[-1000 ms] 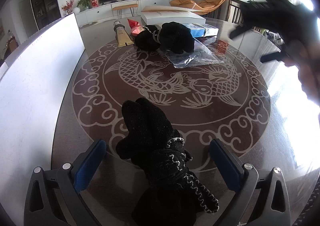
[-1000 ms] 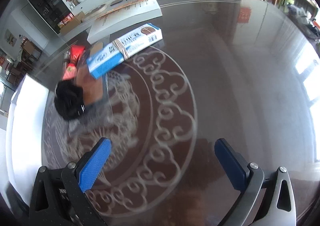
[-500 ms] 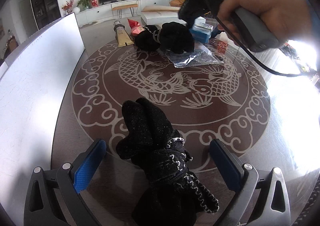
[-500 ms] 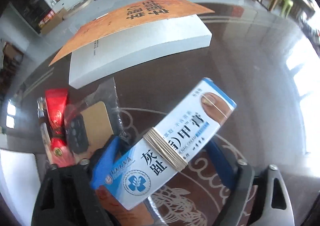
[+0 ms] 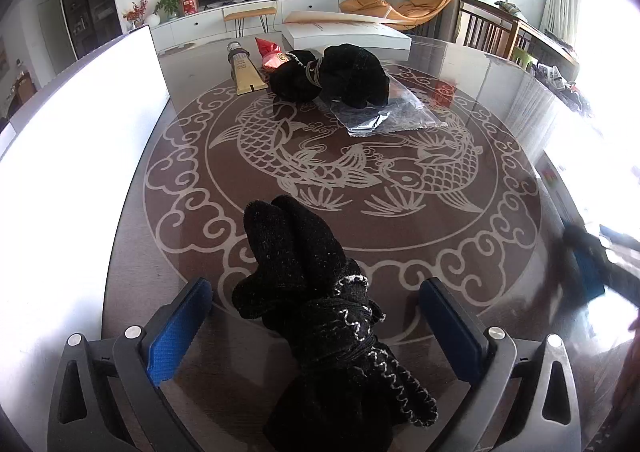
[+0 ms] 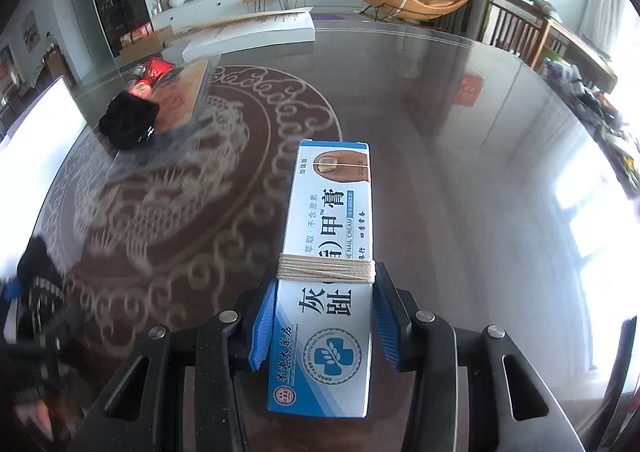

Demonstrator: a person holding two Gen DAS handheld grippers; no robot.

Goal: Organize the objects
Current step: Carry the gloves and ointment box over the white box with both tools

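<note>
My right gripper [image 6: 324,322] is shut on a blue and white nail cream box [image 6: 328,252] bound with a band of string, and holds it above the glass table [image 6: 460,180]. My left gripper [image 5: 316,328] is open, its blue pads on either side of a bundle of black gloves [image 5: 316,300] lying on the table; the pads stand apart from it. A second bundle of black cloth [image 5: 336,78] lies at the far side, also in the right wrist view [image 6: 128,124]. The right gripper shows blurred at the right edge of the left wrist view [image 5: 592,264].
At the far side lie a clear plastic bag [image 5: 384,112], a gold tube [image 5: 244,70], a red packet [image 5: 272,52] and a large white flat box [image 5: 348,34]. A white board [image 5: 72,124] stands along the left table edge. Chairs stand beyond the table at right.
My right gripper closed on the nail cream box at the far side, lifted it and carried it back toward the near right. My left gripper and the gloves have not moved.
</note>
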